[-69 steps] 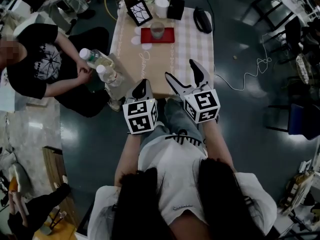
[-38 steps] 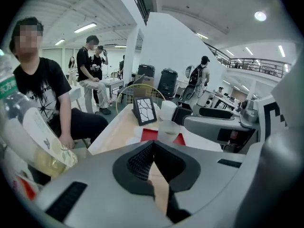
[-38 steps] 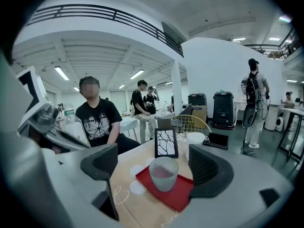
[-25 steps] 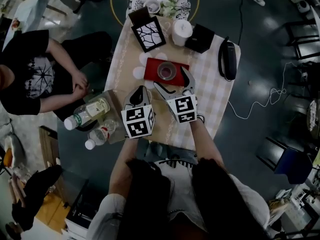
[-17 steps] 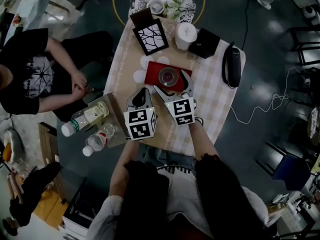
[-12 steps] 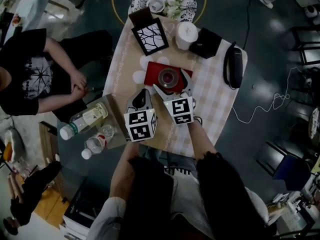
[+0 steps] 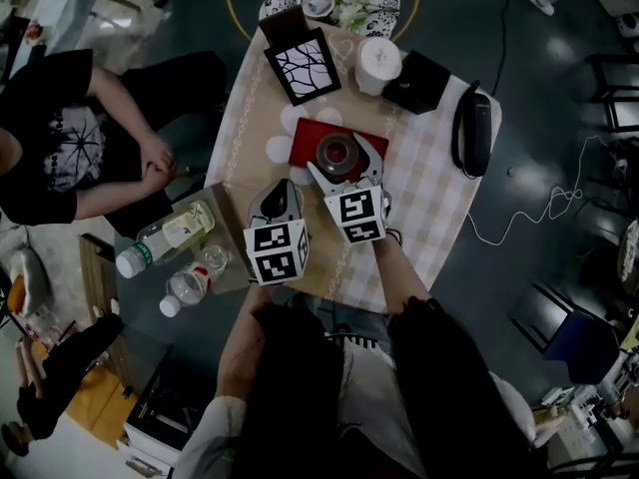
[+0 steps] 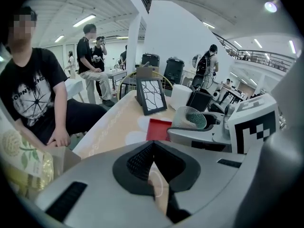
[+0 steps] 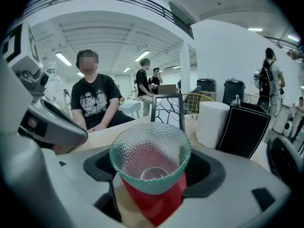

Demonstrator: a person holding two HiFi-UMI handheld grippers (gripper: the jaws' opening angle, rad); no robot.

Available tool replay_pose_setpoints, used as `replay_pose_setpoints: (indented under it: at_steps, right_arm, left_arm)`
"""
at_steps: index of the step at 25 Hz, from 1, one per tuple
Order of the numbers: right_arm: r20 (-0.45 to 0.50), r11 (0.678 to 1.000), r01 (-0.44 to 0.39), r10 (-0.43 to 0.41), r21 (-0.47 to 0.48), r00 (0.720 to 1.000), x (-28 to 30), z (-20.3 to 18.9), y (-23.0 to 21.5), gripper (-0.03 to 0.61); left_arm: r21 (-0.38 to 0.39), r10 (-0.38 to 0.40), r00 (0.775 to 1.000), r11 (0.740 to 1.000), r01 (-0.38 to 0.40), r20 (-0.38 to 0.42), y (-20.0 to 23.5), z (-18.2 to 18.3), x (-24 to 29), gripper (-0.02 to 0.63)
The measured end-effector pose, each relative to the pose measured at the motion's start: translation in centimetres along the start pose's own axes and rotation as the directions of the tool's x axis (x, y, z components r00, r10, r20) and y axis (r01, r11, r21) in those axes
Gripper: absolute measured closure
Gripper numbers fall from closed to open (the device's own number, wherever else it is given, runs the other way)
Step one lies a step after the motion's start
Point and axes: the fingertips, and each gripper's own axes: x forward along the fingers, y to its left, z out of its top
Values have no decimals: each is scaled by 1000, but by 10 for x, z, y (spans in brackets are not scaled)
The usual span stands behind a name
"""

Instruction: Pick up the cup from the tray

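Approach complete, grasp and lift outstanding: the right tongs (image 7: 337,155), released but just narrowing, bracketed the cup (image 9: 150,161), which stood unpressed on the red tray (image 7: 303,145) on the desk (image 7: 419,180), while the left tongs (image 8: 152,145) were clenched, empty.

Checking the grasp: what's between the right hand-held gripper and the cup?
Nothing: the right gripper view shows the cup between the right hand-held gripper's jaws, which have just been closing.
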Motion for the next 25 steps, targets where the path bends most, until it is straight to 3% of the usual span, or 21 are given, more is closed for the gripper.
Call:
replay_pose_setpoints:
  at_steps: [19,25]
  right_arm:
    - [67,1000,-23,23,-5,997,-32,31,3,178]
    - [76,999,44,-45,18,996,-64,26,-14,178]
  left_arm:
    - [74,-37,998,997,33,56,-26,27,-18,607]
    - [119,-86,994,990,77,67,-50,29,-20,607]
